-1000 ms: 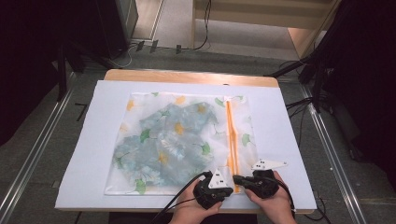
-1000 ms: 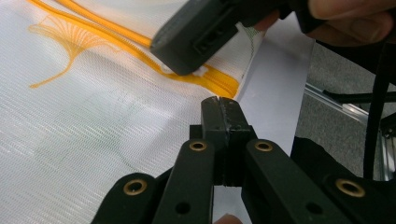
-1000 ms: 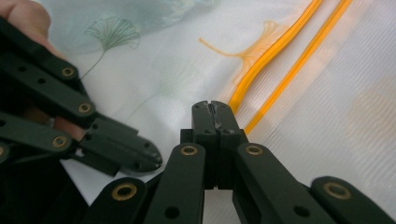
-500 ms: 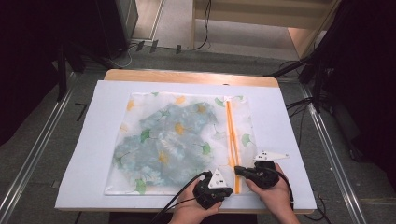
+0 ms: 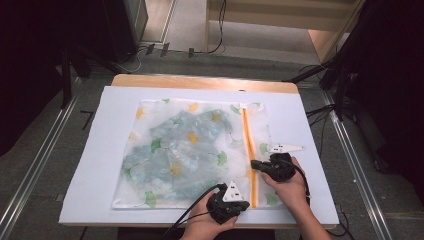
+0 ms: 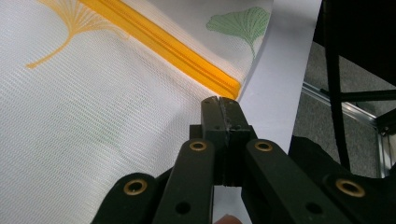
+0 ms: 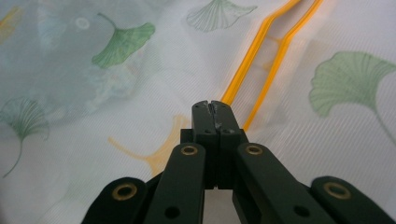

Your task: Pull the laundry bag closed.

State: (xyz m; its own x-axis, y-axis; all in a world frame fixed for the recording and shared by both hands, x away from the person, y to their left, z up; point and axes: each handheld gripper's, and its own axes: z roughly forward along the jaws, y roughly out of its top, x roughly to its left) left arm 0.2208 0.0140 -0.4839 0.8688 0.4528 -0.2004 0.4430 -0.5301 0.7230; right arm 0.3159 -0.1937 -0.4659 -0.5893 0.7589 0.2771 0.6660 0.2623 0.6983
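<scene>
Pinching the slider with my closed right tongs (image 7: pixel 215 105), I should draw steadily along the orange zipper (image 5: pixel 248 150) while my closed left tongs (image 6: pixel 221 101) pin the white leaf-printed mesh laundry bag (image 5: pixel 190 150) flat on the desk (image 5: pixel 200 81).

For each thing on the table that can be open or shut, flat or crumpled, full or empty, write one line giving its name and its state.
Mesh bag: lies flat on the white sheet, with pale blue cloth inside.
Zip: orange; the two sides stand apart ahead of the right tool, joined at the near end.
White sheet: spread flat over the table.
Left tool: shut, at the zip's near end.
Right tool: shut, on the zip line.
</scene>
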